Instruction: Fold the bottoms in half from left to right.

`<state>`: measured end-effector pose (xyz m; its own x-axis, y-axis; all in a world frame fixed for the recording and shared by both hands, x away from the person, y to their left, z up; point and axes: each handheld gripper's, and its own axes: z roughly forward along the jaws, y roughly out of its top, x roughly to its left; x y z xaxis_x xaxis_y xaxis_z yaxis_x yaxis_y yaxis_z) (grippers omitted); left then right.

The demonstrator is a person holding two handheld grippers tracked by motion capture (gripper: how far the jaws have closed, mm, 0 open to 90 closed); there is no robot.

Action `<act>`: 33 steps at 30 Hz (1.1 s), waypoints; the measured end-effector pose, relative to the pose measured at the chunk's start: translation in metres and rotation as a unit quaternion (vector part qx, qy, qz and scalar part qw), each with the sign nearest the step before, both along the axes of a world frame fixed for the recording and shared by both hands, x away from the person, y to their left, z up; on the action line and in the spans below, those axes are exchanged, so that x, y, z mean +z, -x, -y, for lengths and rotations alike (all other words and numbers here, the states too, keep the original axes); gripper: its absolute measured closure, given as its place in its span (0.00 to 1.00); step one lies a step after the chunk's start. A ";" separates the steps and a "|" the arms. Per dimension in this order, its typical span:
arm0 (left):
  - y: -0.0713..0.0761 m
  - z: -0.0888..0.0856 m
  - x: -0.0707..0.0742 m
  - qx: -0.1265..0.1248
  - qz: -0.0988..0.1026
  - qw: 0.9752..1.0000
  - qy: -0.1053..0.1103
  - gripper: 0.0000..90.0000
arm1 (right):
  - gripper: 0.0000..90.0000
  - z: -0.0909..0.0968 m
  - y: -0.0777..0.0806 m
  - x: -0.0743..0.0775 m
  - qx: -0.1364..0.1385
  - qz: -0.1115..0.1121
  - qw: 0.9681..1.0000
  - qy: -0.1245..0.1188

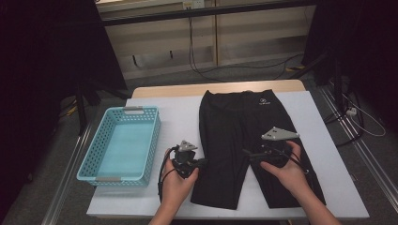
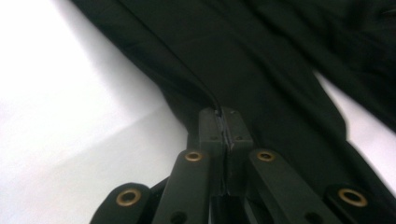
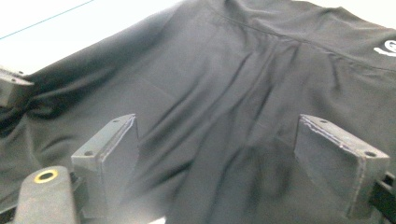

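The black shorts (image 1: 244,140) lie flat on the white bench (image 1: 178,112), legs toward the person. The left tongs (image 2: 225,125) are clenched on the outer hem of one leg; the right tongs (image 3: 217,163) hang released over the other leg. Judging from this, pinch the second hem equally before lifting, to fold evenly toward the basket (image 1: 123,143).

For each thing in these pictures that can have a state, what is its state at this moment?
black shorts: spread flat on the white table cover, waistband at the far end, one leg's outer edge pinched.
left gripper: shut on the edge of the black shorts.
right gripper: open, jaws wide apart above the shorts, nothing between the pads.
blue basket: upright, empty, left of the shorts.
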<state>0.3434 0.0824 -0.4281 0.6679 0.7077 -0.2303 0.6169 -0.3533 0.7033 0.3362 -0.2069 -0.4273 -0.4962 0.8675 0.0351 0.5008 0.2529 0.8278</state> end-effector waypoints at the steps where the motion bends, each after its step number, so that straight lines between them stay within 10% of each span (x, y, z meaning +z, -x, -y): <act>1: 0.001 0.001 0.001 -0.004 0.000 1.000 0.001 0.99 | 0.15 -0.003 -0.002 -0.001 0.000 -0.003 1.000 -0.001; 33: 0.001 0.021 0.006 -0.047 0.022 0.998 0.030 0.99 | 0.25 -0.073 -0.071 -0.008 0.019 -0.017 0.999 -0.034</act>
